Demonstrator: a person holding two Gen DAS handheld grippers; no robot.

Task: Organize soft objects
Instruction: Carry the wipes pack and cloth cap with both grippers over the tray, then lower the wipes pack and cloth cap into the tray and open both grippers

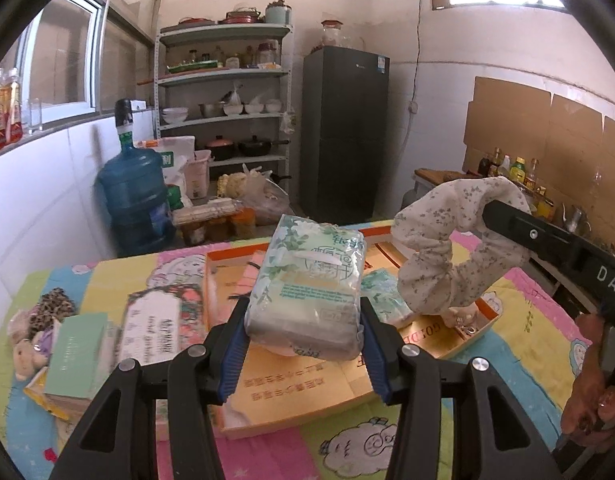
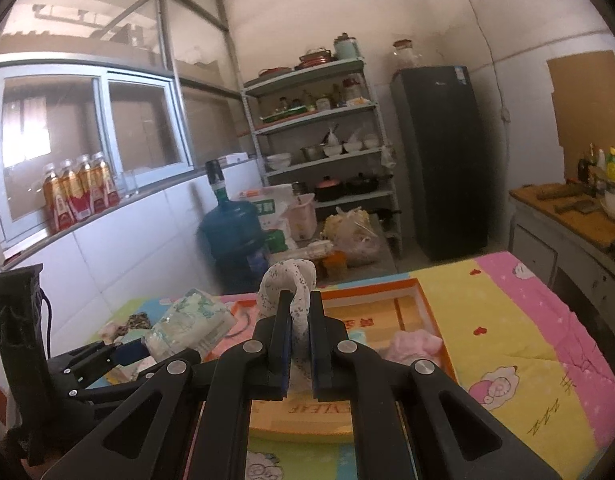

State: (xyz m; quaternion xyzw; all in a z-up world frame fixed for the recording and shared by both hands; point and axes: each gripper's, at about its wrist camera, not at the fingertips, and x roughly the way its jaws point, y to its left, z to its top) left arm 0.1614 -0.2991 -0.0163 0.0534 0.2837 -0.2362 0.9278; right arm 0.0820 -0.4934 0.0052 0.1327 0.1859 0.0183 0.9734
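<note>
Gripping a pack of tissues (image 1: 307, 292), the left claw (image 1: 303, 344) holds it by its two long sides, the blue pads (image 1: 233, 354) pressed against the plastic wrap at about half span. The pack is lifted above the orange-rimmed box (image 1: 487, 322) on the table (image 1: 519, 344), which is covered with a bright cartoon-print cloth.

Left section of the table, left wrist view: a leopard-print scrunchie (image 1: 53, 306) lies near the far left edge, with a small plush bear (image 1: 25, 356) just in front of it. A mint-green box (image 1: 77, 358) sits beside the bear, and a floral-bordered card (image 1: 157, 328) lies between that box and the orange-rimmed box.

Centre: a second tissue pack (image 1: 381, 296) lies inside the orange-rimmed box, partly hidden behind the held one.

Right section: the right claw (image 2: 299, 334) is closed narrow on a pale floral scrunchie (image 2: 285, 280), the fabric pinched between the two fingers and looping up above them. In the left wrist view the same scrunchie hangs in the air over the right part of the box, to the right of the held pack. A pink cloth item (image 2: 413, 346) rests in the box's right compartment, seen in the right wrist view. A hand (image 1: 591, 396) grips the right claw's handle at the far right edge.
</note>
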